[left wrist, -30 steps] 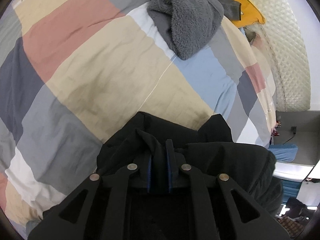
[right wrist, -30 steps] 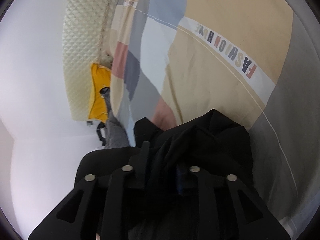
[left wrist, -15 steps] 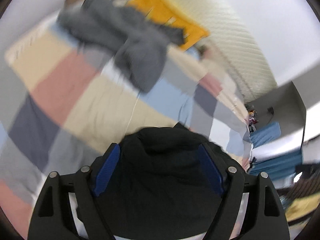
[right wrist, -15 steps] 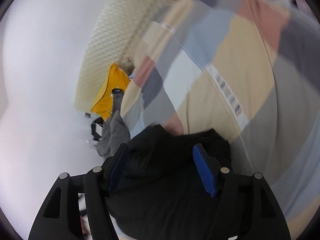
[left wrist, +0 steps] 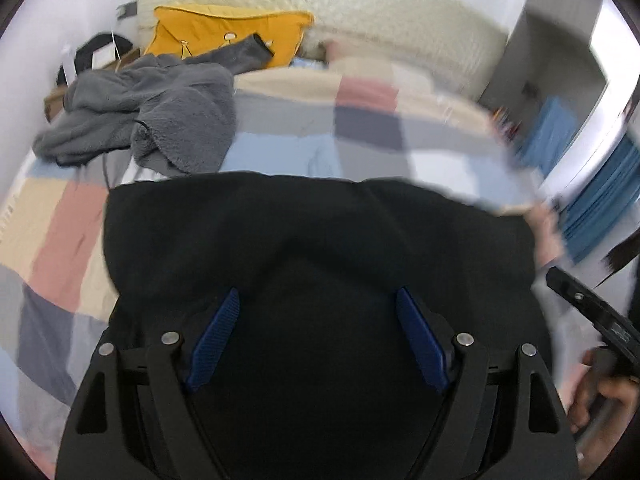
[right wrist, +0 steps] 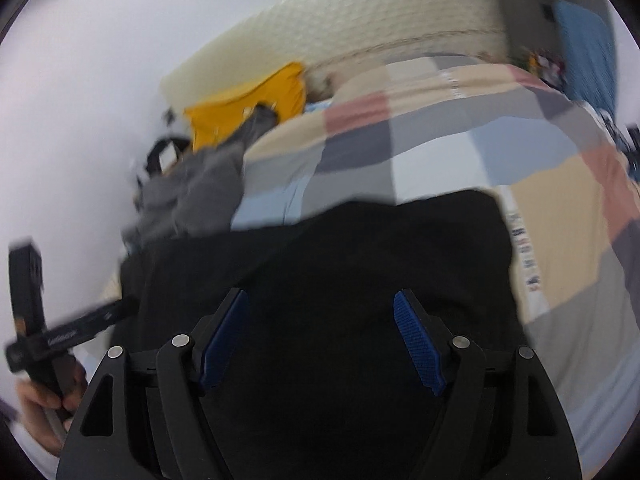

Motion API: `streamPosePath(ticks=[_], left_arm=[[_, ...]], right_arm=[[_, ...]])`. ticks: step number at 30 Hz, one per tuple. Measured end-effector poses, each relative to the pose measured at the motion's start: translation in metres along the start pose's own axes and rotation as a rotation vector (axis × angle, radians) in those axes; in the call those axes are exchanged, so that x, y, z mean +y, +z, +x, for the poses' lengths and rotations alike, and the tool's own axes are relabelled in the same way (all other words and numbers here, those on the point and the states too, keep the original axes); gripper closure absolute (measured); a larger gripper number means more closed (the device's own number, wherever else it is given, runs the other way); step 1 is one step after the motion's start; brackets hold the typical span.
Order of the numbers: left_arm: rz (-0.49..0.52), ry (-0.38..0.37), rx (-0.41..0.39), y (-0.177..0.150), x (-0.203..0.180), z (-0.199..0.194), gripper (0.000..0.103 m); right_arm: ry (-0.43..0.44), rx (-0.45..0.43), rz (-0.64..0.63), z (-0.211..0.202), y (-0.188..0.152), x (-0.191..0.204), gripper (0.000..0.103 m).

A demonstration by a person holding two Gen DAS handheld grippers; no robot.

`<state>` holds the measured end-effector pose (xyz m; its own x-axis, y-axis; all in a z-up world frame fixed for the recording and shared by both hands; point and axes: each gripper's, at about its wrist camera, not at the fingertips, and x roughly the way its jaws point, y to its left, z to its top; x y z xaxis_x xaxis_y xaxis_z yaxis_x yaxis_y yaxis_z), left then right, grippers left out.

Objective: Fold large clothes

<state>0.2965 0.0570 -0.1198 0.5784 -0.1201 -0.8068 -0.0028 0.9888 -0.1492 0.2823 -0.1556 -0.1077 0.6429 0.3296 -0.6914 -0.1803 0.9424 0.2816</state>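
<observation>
A black garment [left wrist: 320,232] lies folded in a broad flat slab on the patchwork bed cover [left wrist: 60,240]. My left gripper [left wrist: 318,294] hovers over its near part, open, blue pads [left wrist: 216,340] wide apart and pressing on nothing. In the right wrist view the same black garment [right wrist: 360,248] fills the middle. My right gripper [right wrist: 320,294] is over it with its jaws opening; the cloth shows between the pads [right wrist: 418,344] but they do not grip it. Each view shows the other gripper at its edge, held in a hand [left wrist: 600,400] [right wrist: 44,404].
A crumpled grey fleece garment [left wrist: 160,120] lies beyond the black one at the far left. A yellow pillow [left wrist: 224,32] leans on the quilted cream headboard [left wrist: 400,20]. A white wall runs along the left; blue fabric [left wrist: 600,200] hangs past the bed's right edge.
Both grippers were shut on bunched black cloth a second ago. They have opened, let it go, rolled level and drawn back; the garment now lies spread flat.
</observation>
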Motion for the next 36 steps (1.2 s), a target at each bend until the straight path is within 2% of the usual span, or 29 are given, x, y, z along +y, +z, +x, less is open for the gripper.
streamPosePath(ticks=[3, 6, 13, 22, 26, 29, 32, 34, 36], left_arm=[[0.024, 0.053, -0.027, 0.002, -0.003, 0.019, 0.021], [0.028, 0.059, -0.026, 0.008, 0.000, 0.033, 0.020], [0.038, 0.117, -0.044, 0.019, -0.006, 0.068, 0.016], [0.035, 0.143, -0.023, 0.033, -0.007, 0.101, 0.015], [0.044, 0.158, -0.037, 0.028, -0.009, 0.099, 0.015], [0.049, 0.154, -0.045, 0.024, -0.008, 0.091, 0.015], [0.010, 0.107, -0.072, 0.014, 0.002, 0.075, 0.015], [-0.010, 0.066, -0.096, 0.003, 0.008, 0.057, 0.015], [0.000, 0.063, -0.107, 0.000, 0.010, 0.043, 0.015]], right_arm=[[-0.072, -0.043, -0.093, 0.024, -0.009, 0.012, 0.027], [-0.072, -0.074, -0.097, 0.041, -0.006, 0.009, 0.021], [-0.119, -0.052, -0.105, 0.083, 0.014, 0.005, 0.016], [-0.149, -0.004, -0.114, 0.117, 0.027, -0.003, 0.012], [-0.168, -0.018, -0.131, 0.117, 0.019, 0.000, 0.012], [-0.138, -0.004, -0.131, 0.107, 0.017, -0.001, 0.012], [-0.095, -0.018, -0.150, 0.086, 0.016, -0.003, 0.013], [-0.121, -0.067, -0.187, 0.064, 0.015, -0.005, 0.013], [-0.121, -0.097, -0.201, 0.047, 0.015, -0.011, 0.013]])
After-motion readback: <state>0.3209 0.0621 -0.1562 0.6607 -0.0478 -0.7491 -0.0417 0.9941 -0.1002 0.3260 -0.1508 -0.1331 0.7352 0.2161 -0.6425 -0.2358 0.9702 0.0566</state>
